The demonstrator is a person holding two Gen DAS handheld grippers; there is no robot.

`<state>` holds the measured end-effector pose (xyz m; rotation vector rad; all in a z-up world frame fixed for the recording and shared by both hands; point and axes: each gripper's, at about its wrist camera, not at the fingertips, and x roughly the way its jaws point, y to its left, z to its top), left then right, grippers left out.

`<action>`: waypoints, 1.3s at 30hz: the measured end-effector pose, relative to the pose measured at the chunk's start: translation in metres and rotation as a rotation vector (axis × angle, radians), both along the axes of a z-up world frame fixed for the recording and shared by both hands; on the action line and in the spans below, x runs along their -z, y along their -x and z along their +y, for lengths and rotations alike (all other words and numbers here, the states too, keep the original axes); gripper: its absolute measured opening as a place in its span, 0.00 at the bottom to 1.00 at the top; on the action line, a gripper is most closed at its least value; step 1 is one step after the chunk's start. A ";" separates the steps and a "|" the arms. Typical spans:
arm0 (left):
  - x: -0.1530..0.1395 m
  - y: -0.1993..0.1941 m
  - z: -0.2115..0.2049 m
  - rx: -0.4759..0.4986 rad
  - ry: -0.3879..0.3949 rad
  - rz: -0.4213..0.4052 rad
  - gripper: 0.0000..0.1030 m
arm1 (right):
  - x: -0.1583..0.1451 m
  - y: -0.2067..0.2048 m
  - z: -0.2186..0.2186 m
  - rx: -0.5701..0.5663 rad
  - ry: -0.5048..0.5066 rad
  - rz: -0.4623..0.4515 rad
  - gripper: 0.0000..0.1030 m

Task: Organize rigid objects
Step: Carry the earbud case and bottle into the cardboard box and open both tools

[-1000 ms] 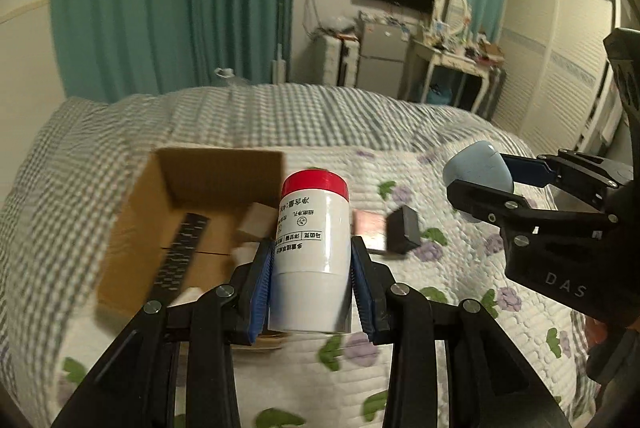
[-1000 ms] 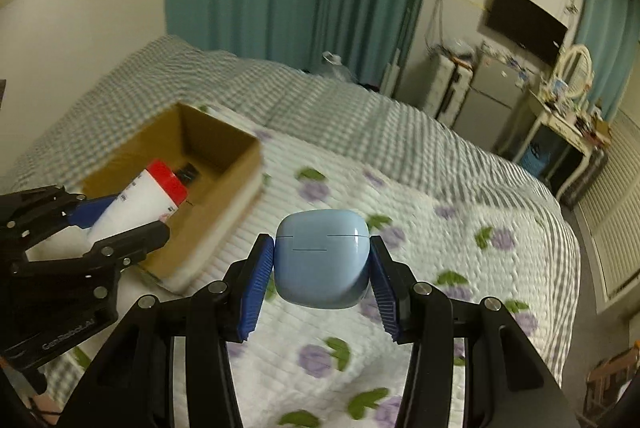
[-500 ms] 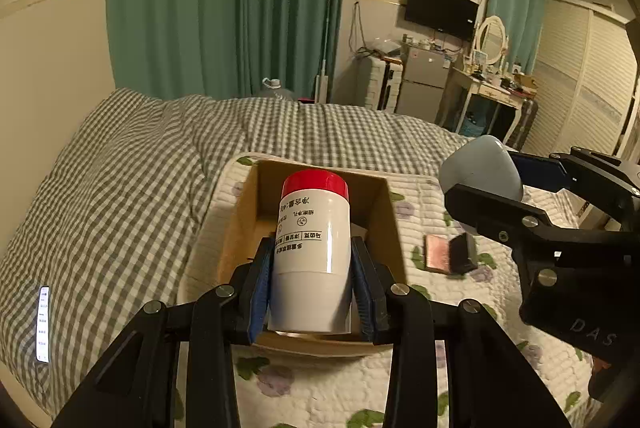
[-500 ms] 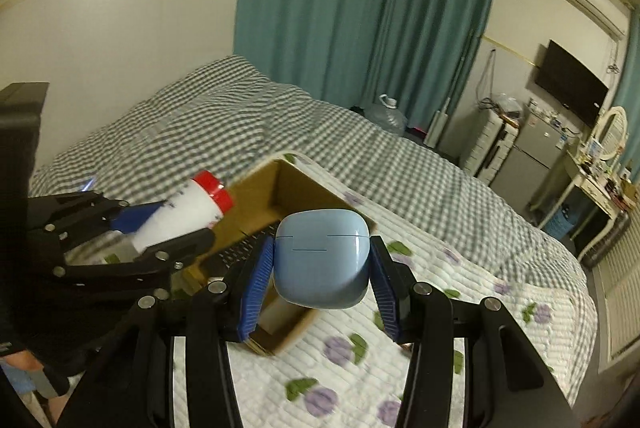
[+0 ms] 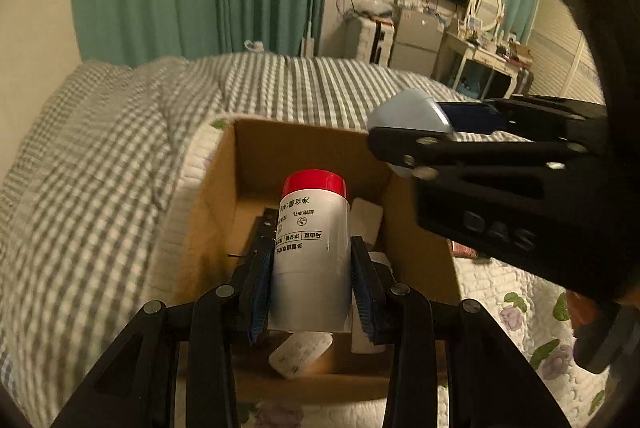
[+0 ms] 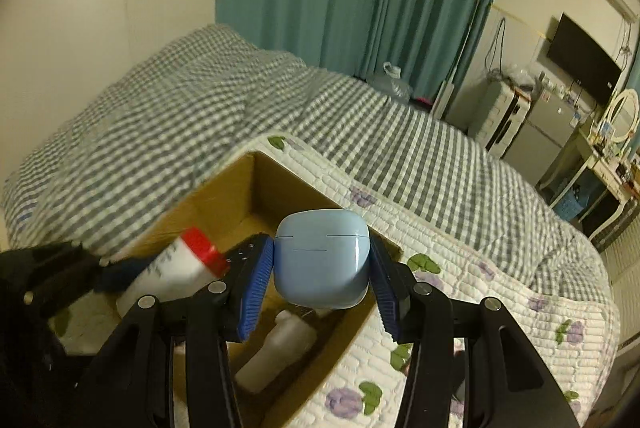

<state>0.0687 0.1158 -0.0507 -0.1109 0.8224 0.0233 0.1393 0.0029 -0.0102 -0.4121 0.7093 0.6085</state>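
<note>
While tongs grip, cardboard box (image 5: 416, 256) holding bottles (image 6: 280, 348)

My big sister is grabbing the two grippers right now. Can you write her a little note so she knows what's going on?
Left gripper: shut on the white bottle with the red cap, held over the cardboard box.
Right gripper: shut on the blue case, also above the box.
Done: some white items and a dark flat thing already lie inside.
Left: lower both, let go. A small dark object sits on the quilt beside the box.
</note>
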 end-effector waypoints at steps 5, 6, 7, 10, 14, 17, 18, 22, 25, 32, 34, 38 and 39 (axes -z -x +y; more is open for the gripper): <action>0.021 -0.019 0.001 -0.005 0.011 0.041 0.36 | 0.038 -0.033 0.009 0.010 0.017 0.067 0.46; 0.026 -0.022 0.000 -0.009 0.007 0.047 0.36 | 0.044 -0.037 0.010 0.009 0.022 0.073 0.46; 0.028 -0.024 0.000 -0.010 0.003 0.052 0.36 | 0.050 -0.040 0.012 0.006 0.027 0.078 0.46; 0.034 -0.028 -0.001 -0.023 -0.014 0.064 0.36 | 0.062 -0.049 0.014 0.001 0.030 0.090 0.46; 0.039 -0.032 0.003 -0.035 -0.012 0.065 0.36 | 0.074 -0.055 0.018 -0.005 0.054 0.087 0.46; 0.044 -0.033 0.005 -0.047 -0.007 0.074 0.36 | 0.082 -0.057 0.022 -0.012 0.074 0.094 0.46; 0.045 -0.033 0.005 -0.048 -0.007 0.077 0.36 | 0.085 -0.057 0.024 -0.010 0.082 0.091 0.46; 0.047 -0.031 0.003 -0.051 -0.005 0.090 0.39 | 0.086 -0.057 0.025 -0.002 0.083 0.083 0.46; 0.044 -0.027 0.001 -0.062 -0.025 0.088 0.49 | 0.083 -0.055 0.022 0.009 0.082 0.072 0.55; 0.020 -0.012 -0.009 -0.045 -0.035 0.068 0.59 | 0.038 -0.048 -0.026 0.082 -0.050 0.031 0.81; 0.005 -0.007 -0.019 -0.050 -0.055 0.051 0.60 | 0.020 -0.045 -0.050 0.116 -0.070 -0.007 0.82; -0.025 -0.002 -0.042 -0.047 -0.077 -0.006 0.64 | -0.016 -0.034 -0.099 0.171 -0.113 -0.076 0.91; -0.032 -0.001 -0.049 -0.045 -0.078 -0.019 0.64 | -0.023 -0.031 -0.111 0.182 -0.117 -0.095 0.92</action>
